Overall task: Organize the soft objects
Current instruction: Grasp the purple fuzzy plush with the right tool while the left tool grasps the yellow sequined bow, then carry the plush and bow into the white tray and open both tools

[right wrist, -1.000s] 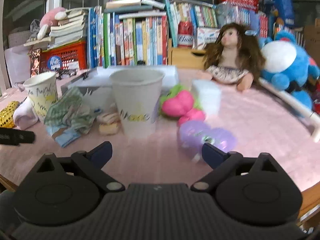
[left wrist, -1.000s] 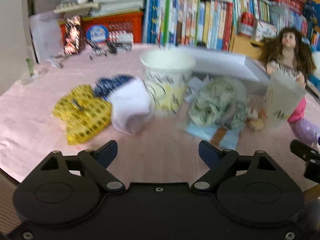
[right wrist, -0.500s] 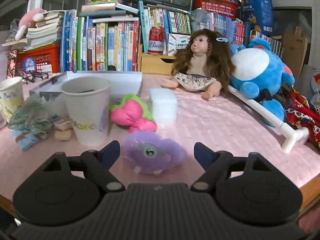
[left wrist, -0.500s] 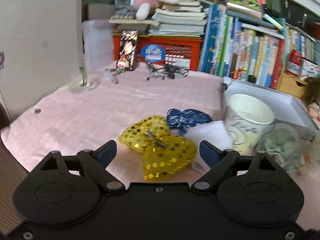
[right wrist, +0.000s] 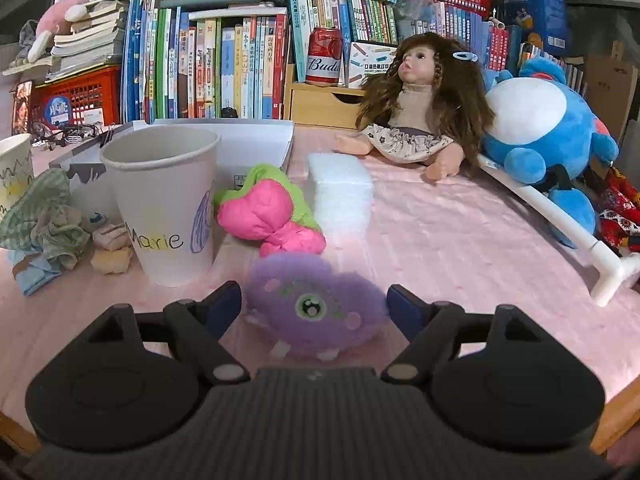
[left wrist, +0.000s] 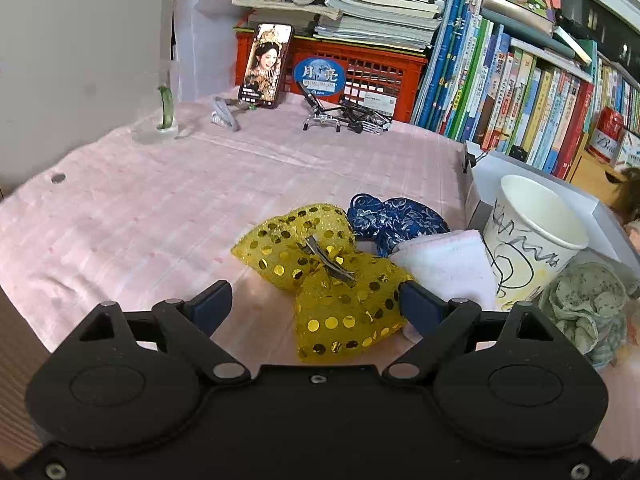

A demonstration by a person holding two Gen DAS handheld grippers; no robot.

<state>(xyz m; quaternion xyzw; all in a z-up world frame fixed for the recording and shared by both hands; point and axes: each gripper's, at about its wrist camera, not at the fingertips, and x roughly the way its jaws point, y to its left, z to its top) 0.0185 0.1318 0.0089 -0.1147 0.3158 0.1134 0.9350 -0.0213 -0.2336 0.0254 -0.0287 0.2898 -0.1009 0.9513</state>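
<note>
My left gripper (left wrist: 314, 300) is open, its jaws on either side of a yellow sequined bow (left wrist: 320, 272) with a metal clip, lying on the pink tablecloth. Behind the bow lie a blue patterned cloth (left wrist: 394, 220) and a white folded towel (left wrist: 448, 264), beside a scribbled paper cup (left wrist: 532, 240). My right gripper (right wrist: 314, 304) is open around a purple one-eyed plush (right wrist: 316, 308). Behind it are a pink and green plush (right wrist: 268, 212), a white foam block (right wrist: 340, 188) and a paper cup marked "Marie" (right wrist: 168, 200).
A white box (right wrist: 224, 140) lies behind the cups. A crumpled green cloth (right wrist: 44, 216) lies at left. A doll (right wrist: 420, 108) and a blue plush (right wrist: 536, 128) sit at the right. Books, a red crate (left wrist: 360, 68), a phone (left wrist: 266, 66) and a beer can (right wrist: 324, 56) line the back.
My left gripper swung left and came down over the yellow bow. My right gripper moved forward and right, so that the purple plush now sits between its jaws.
</note>
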